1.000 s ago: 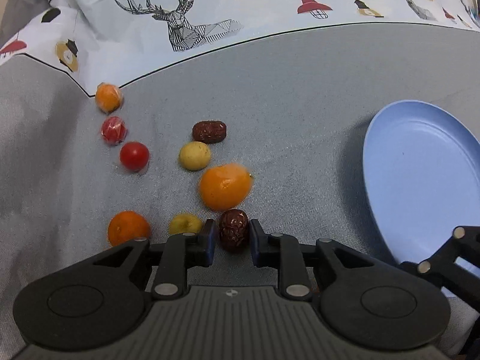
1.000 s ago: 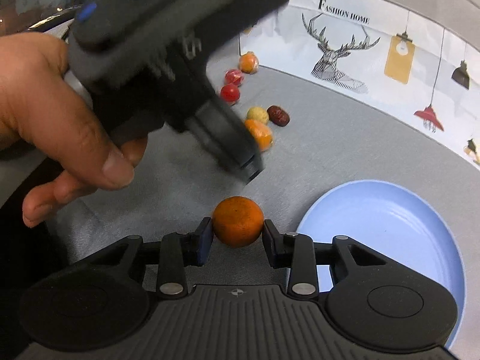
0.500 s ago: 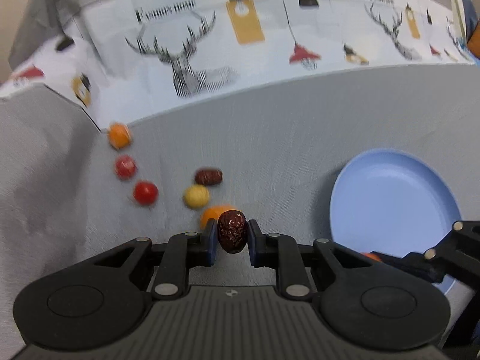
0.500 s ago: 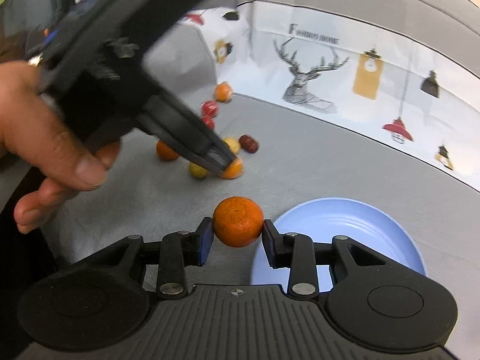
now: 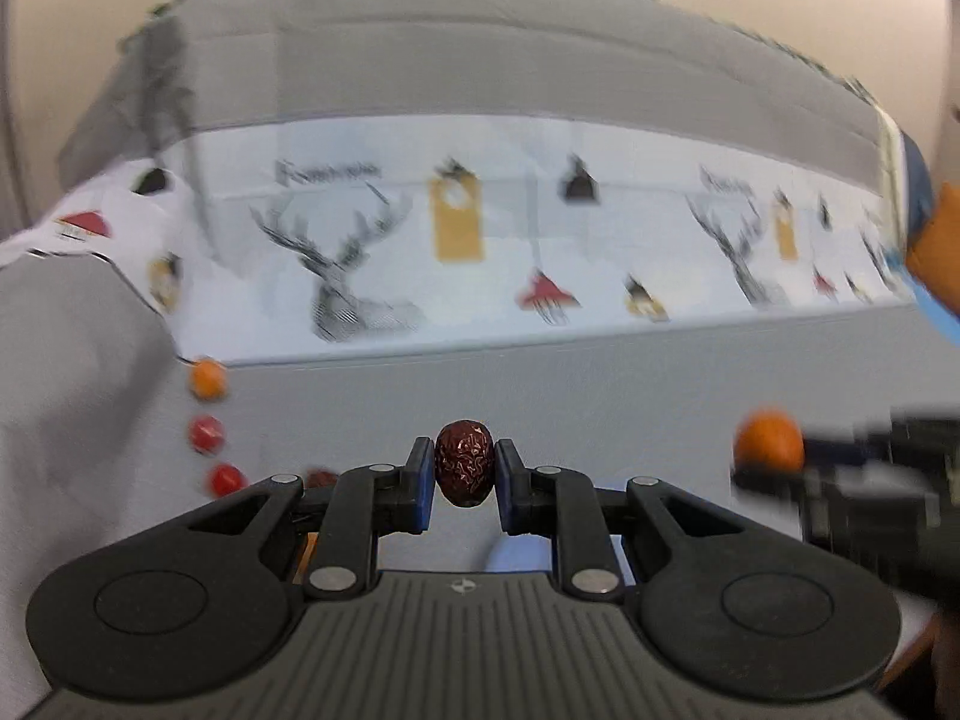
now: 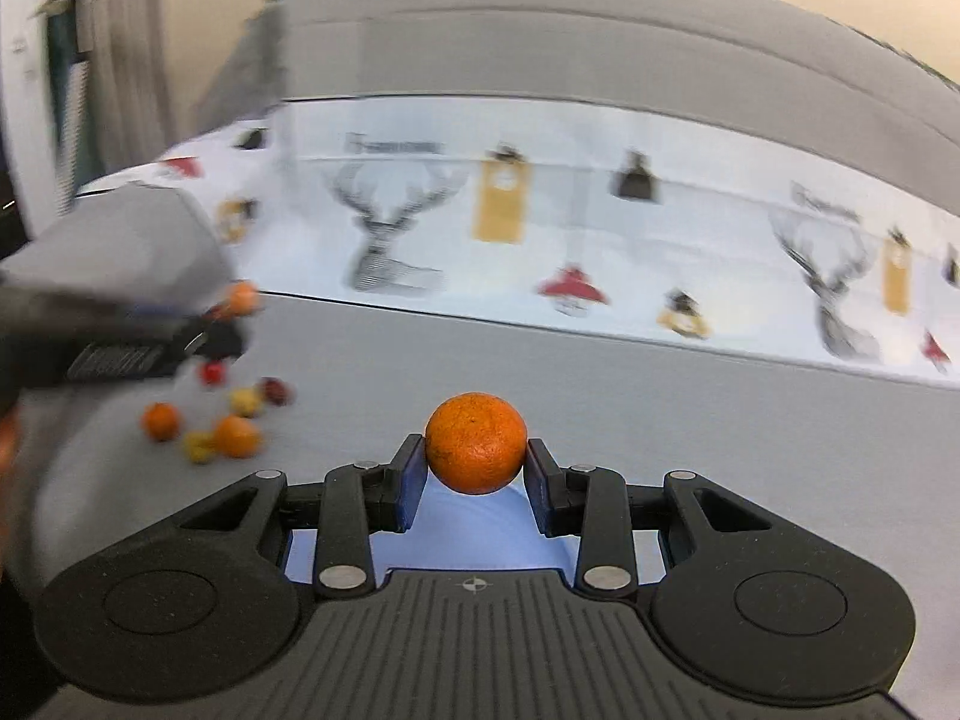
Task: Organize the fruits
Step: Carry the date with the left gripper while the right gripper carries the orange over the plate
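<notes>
Between the left tongs (image 5: 462,471), gripped off the bench (image 5: 600,384), sits a wrinkled date (image 5: 464,462). Right tongs (image 6: 475,468) clamp an orange (image 6: 476,441) above a blue plate (image 6: 468,531). Loose fruits (image 6: 216,420) lie on the bench, well left of them.

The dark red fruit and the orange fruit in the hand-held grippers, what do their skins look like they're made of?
Dark red fruit, in the left hand-held gripper: looks like a dried, leathery skin, glossy, with fine pale wrinkles; probably a dried jujube or date. Orange fruit, in the right hand-held gripper: citrus-like peel, matte and finely pitted with small dark specks; real or imitation cannot be told.
</notes>
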The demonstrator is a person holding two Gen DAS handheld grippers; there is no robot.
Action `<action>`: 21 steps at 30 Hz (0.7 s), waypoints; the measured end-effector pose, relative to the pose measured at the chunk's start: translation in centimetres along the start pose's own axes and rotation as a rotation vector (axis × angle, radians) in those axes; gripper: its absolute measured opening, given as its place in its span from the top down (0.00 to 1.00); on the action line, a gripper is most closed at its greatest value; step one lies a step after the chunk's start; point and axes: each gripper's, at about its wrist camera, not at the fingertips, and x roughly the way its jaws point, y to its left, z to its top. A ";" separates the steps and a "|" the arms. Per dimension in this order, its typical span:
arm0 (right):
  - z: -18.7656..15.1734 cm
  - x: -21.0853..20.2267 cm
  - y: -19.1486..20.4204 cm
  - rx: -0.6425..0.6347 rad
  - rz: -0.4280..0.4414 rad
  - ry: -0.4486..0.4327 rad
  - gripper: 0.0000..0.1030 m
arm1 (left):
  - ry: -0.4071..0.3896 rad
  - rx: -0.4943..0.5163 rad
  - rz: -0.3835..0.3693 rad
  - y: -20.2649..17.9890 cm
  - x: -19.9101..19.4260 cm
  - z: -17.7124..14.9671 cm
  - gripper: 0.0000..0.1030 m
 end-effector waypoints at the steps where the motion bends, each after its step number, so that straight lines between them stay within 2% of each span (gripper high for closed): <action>1: -0.8 0.6 -1.0 0.032 -0.017 0.018 0.64 | 0.071 0.039 0.011 -1.1 1.0 -0.7 0.78; 2: -1.2 1.6 -1.5 0.061 -0.030 0.055 0.64 | 0.108 0.053 0.011 -1.8 1.6 -1.0 0.78; 4: -1.6 2.5 -2.3 0.119 -0.032 0.094 0.64 | 0.124 0.052 -0.037 -2.4 2.2 -0.7 0.78; 7: -1.9 2.8 -2.2 0.084 -0.037 0.105 0.64 | 0.129 0.068 -0.048 -2.9 2.9 -0.3 0.78; 13: -2.0 4.5 -2.4 0.083 -0.055 0.175 0.64 | 0.234 0.020 -0.073 -2.3 5.0 -0.8 0.78; 19: -2.3 4.8 -2.2 0.076 -0.046 0.197 0.64 | 0.250 0.127 -0.094 -3.3 5.7 -2.3 0.78; 21: -2.3 4.8 -2.1 0.075 -0.043 0.196 0.64 | 0.240 0.169 -0.080 -3.9 5.7 -2.7 0.78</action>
